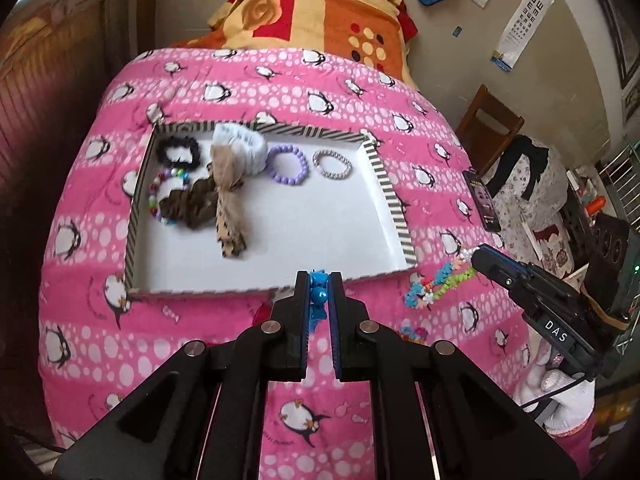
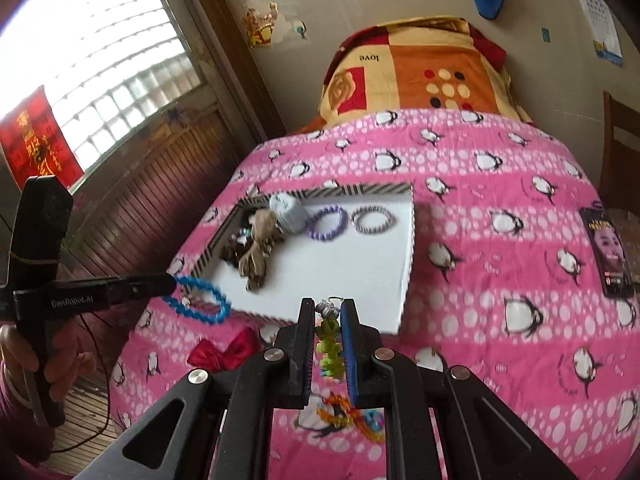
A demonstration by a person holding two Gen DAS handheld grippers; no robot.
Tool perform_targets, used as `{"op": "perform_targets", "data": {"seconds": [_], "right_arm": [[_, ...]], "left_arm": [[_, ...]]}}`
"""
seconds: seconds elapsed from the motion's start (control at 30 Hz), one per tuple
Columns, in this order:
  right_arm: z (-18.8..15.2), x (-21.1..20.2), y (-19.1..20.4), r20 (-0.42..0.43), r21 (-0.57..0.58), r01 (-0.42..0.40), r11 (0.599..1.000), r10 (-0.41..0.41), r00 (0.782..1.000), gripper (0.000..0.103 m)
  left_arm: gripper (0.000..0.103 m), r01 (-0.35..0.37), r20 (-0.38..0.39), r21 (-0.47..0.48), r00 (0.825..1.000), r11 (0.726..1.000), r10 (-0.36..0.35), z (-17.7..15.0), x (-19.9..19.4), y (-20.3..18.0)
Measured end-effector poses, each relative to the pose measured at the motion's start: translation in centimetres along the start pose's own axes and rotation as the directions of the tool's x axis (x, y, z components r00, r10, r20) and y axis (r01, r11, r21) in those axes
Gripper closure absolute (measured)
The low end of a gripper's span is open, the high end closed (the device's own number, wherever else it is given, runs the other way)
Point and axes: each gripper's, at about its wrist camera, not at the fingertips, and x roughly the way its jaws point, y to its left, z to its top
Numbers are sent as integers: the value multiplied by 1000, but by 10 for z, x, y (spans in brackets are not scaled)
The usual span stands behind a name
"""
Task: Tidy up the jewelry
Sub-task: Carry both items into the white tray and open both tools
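Two black two-finger grippers are up over a pink penguin-print quilt (image 1: 248, 80), each pinching one piece. One shallow white cardboard tray with a black-and-white striped rim (image 1: 386, 184) lies on the quilt, and seven pieces rest in it: a black beaded bracelet (image 1: 179, 151) at its 11 o'clock corner, a multicoloured bead bracelet (image 1: 158, 196) just below that, a dark brown fabric scrunchie (image 1: 192, 206) touching a beige ribboned hair tie (image 1: 228, 200), a white ribbed scrunchie (image 1: 244, 146) at 12 o'clock, a lilac bead bracelet (image 1: 289, 165) beside it, and a silver-white bracelet (image 1: 333, 164) toward 1 o'clock.

In the left wrist view, the left gripper (image 1: 319, 294) has its jaws pressed on a bright blue loom-band bracelet (image 1: 319, 292), held at the tray's 6 o'clock edge; the right wrist view shows its loop hanging there. The right gripper (image 2: 329, 320) clamps a multicoloured loom-band bracelet (image 2: 330, 344) of green, orange and blue links, which dangles off the tray at its 4 o'clock corner. Both grippers point steeply down at the quilt. A white-gloved hand (image 1: 560, 392) carries the right one; a bare hand (image 2: 60, 364) grips the left handle.

One red bow (image 2: 224, 354) lies on the quilt at the tray's 7 o'clock, and one dark smartphone (image 2: 608, 254) lies at 3 o'clock, well apart.
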Motion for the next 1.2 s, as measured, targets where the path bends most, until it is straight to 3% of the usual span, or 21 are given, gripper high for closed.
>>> {"op": "perform_targets", "data": {"seconds": [0.3, 0.67, 1.0, 1.2], "right_arm": [[18, 27, -5, -20, 21, 3, 1000, -3, 1000, 91], [28, 83, -15, -108, 52, 26, 998, -20, 994, 91], [50, 156, -41, -214, 77, 74, 994, -56, 975, 91], [62, 193, -54, -237, 103, 89, 991, -62, 969, 91]], "left_arm": [[96, -83, -12, 63, 996, 995, 84, 21, 38, -9], [96, -87, -85, 113, 992, 990, 96, 37, 95, -6], [96, -130, -156, 58, 978, 990, 138, 61, 150, 32], [96, -163, -163, 31, 973, 986, 166, 70, 163, 53]]}}
